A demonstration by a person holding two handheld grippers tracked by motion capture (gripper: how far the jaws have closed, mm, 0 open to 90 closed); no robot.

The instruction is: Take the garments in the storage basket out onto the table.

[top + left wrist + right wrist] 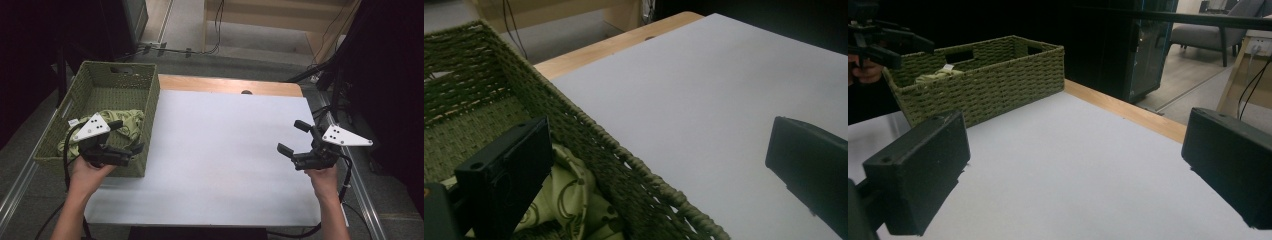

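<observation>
Green patterned cloth [125, 122] crumpled in woven basket [150, 107] at desk [225, 150] left edge. Likely light, soft, limp; best pinched at a raised fold. Left hand-held gripper [131, 136] wide open, empty, straddling basket wall. Right hand-held gripper [294, 137] wide open, empty, above bare desk.

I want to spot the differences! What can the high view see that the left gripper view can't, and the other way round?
Only the high view has both hands, the right gripper open over the white sheet, and the floor around the table. Only the left gripper view has the swirly pattern on the green cloth up close, seen past the left gripper and its wide-open jaws. Both have the green woven basket, the cloth inside it, the white sheet and the wooden table edge.
</observation>
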